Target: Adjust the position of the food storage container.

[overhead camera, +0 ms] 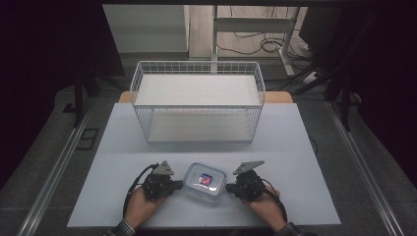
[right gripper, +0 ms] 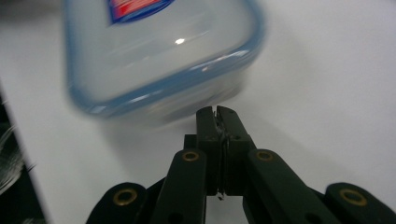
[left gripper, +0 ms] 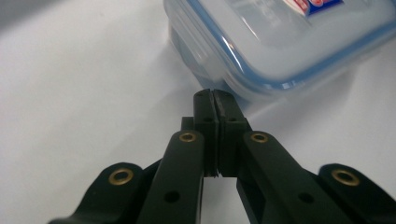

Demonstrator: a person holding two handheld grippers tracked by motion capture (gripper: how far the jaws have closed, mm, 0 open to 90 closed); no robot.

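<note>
Item, near left: left gripper (overhead camera: 178, 186), held in the person's left hand (overhead camera: 140, 206) that enters from the near edge of the bench (overhead camera: 123, 162). Fingers (left gripper: 205, 116) pressed together with nothing between them, tips just beside the left side of the container, at its clip flap.

Item, near centre: clear plastic container (overhead camera: 205, 183) with a blue-edged lid and a red-and-blue label on top. It stands flat on the white bench, between the two grippers.

Item, near right: right gripper (overhead camera: 230, 188), held in the person's right hand (overhead camera: 263, 202). Fingers (right gripper: 208, 126) together, holding nothing, tips close against the right side of the container; whether they touch it cannot be told, as the container is blurred in the right gripper view.

Item, far centre: white wire basket (overhead camera: 196, 101), rectangular, standing on the bench well apart from the container and both grippers.
</note>
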